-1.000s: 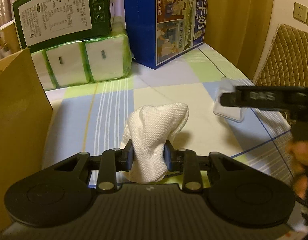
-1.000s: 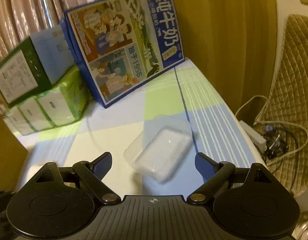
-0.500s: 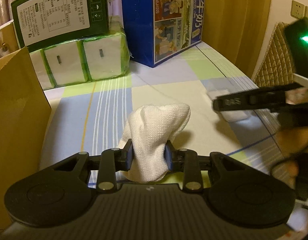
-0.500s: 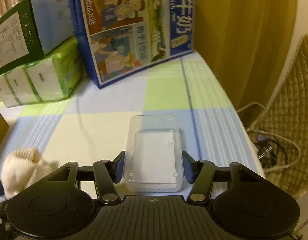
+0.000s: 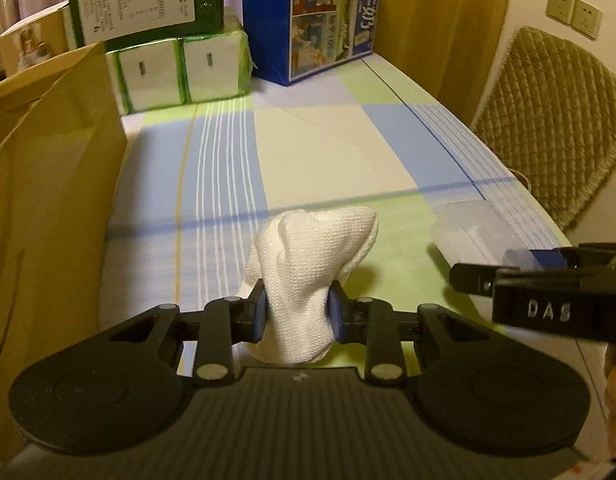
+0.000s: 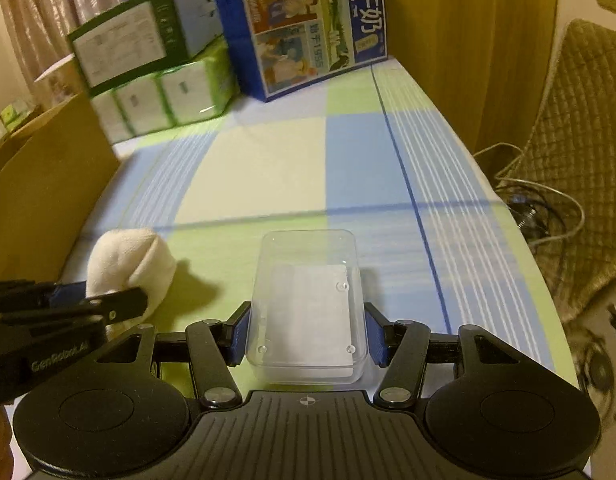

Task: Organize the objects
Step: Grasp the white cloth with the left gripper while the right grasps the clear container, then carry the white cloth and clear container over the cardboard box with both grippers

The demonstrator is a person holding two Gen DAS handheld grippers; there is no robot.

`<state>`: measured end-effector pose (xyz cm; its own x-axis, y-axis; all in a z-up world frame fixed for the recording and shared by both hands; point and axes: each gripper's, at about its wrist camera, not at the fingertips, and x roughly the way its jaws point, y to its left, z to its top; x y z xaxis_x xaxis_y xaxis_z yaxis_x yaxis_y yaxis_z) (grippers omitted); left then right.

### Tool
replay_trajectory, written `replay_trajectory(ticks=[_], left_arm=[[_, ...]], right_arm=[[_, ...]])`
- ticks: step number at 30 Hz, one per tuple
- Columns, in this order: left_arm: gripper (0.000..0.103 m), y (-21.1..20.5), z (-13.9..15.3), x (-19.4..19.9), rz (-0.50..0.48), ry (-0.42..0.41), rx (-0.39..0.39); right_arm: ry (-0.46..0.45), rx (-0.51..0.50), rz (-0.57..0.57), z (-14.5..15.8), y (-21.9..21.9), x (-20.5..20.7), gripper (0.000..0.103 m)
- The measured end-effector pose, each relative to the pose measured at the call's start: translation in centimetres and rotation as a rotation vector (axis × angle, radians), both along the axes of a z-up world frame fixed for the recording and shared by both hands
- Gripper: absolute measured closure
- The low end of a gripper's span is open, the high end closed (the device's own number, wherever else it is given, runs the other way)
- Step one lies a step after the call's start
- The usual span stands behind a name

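Note:
A white knitted cloth (image 5: 311, 256) stands bunched up between the pads of my left gripper (image 5: 298, 312), which is shut on its lower part. The cloth (image 6: 128, 260) also shows at the left of the right wrist view, with the left gripper (image 6: 88, 304) beside it. A clear plastic box (image 6: 308, 304), empty and open-topped, sits between the blue pads of my right gripper (image 6: 306, 336), which press on both its long sides. In the left wrist view that box (image 5: 467, 232) is low on the right, with the right gripper (image 5: 547, 292) on it.
A checked tablecloth (image 5: 327, 152) covers the table. A brown cardboard box (image 5: 48, 200) walls off the left side. Green tissue packs (image 5: 180, 68), a green carton (image 5: 148, 0) and a blue milk carton (image 5: 315, 16) stand at the far end. A quilted chair (image 5: 547, 120) and cables (image 6: 539, 208) lie to the right.
My right gripper closed on the clear box and drew it back toward the table's near end. The left gripper, still holding the cloth, also moved back.

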<state>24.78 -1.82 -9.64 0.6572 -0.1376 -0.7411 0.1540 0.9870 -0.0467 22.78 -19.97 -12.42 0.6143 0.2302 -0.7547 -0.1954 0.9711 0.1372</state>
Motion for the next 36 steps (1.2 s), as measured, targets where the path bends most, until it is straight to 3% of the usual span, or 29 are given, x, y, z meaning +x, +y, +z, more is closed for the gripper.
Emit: replay_trajectory(ticks=[13,20,36], left_arm=[[0.078,1.3,5.9,-11.4,-0.012,-0.016,-0.029],[0.078,2.2,8.5,-15.8,-0.003,-0.019,-0.059],[0.078,4.0,12.4,-20.8,-0.016,-0.052,-0.07]], right_arm=[[0.003,0.045,-0.074,4.4,-0.5,-11.5,0.05],[-0.041,0.003,-0.032,7.5,0.4,-16.3,0.05],[-0.1,0.014,0.012,11.3,2.0,-21.1,0.05]])
